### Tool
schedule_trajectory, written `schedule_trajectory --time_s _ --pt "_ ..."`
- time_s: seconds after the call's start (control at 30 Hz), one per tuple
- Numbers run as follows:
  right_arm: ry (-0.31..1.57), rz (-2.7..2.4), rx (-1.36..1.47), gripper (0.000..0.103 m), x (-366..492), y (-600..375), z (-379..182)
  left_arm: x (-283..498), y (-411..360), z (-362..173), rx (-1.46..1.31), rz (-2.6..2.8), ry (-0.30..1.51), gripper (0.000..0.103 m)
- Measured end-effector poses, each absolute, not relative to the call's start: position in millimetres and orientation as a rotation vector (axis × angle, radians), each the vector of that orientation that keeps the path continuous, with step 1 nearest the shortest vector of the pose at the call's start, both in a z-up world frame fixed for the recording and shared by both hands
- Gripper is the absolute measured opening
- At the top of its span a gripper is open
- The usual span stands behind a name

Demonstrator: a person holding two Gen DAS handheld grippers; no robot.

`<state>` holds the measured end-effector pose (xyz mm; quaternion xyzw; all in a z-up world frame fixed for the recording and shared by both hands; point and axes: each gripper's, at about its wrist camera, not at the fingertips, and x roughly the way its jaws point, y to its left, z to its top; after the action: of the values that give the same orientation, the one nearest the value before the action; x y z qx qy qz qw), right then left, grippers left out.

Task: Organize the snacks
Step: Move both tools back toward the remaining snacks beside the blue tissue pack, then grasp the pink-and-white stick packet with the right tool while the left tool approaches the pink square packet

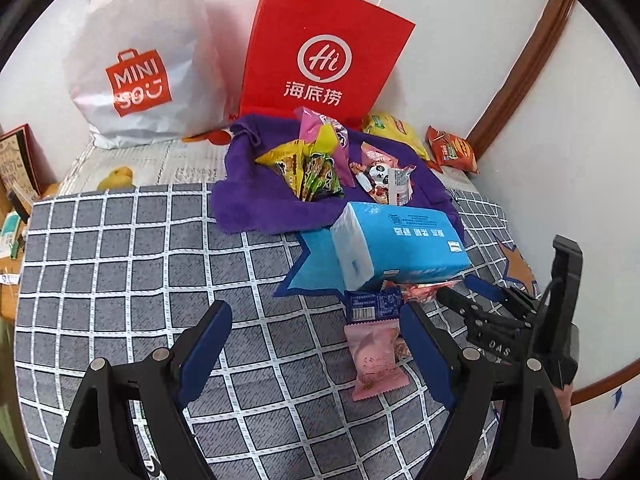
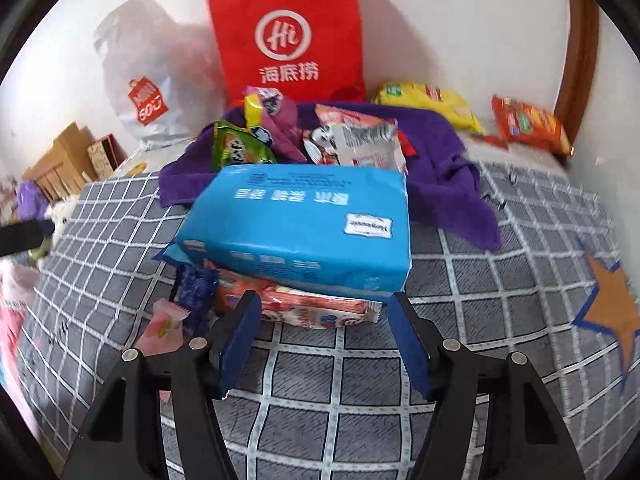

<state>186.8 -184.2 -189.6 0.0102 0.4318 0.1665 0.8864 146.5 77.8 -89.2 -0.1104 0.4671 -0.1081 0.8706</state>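
Note:
A blue tissue pack [image 1: 400, 244] [image 2: 304, 228] lies on the checked grey cloth [image 1: 120, 260], resting on a red-and-pink snack packet [image 2: 296, 308]. Beside them lie a dark blue packet [image 1: 374, 306] [image 2: 196, 292] and a pink packet [image 1: 376, 364] [image 2: 164, 324]. Behind is a purple cloth [image 1: 256, 200] [image 2: 440, 152] with several snack packets [image 1: 312, 168] [image 2: 352, 140] heaped on it. My left gripper [image 1: 316, 314] is open above the checked cloth, the pink packet by its right finger. My right gripper [image 2: 324, 304] is open, its tips just before the red-and-pink packet.
A red paper bag [image 1: 320, 52] [image 2: 288, 40] and a white plastic bag [image 1: 136, 60] [image 2: 152, 96] stand against the wall. A yellow snack bag [image 1: 394, 132] [image 2: 432, 104] and an orange one [image 1: 452, 148] [image 2: 528, 124] lie at the back right. Boxes [image 2: 64, 160] sit far left.

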Motion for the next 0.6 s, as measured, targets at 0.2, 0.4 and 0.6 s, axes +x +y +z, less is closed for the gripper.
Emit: schedule_trajectory --time_s 0.2,0.4,0.6 --pt "0.940 0.344 0.090 0.065 206 -190 -203 154 76 -98 -0.239 -0.237 0.999 0.085" --pt "0.952 0.392 0.072 0.035 203 -186 -206 160 71 -104 -0.244 -0.260 1.017 0.085" --pt "1.019 0.429 0.037 0.015 187 -187 -210 159 64 -107 -0.242 -0.290 1.023 0.085"
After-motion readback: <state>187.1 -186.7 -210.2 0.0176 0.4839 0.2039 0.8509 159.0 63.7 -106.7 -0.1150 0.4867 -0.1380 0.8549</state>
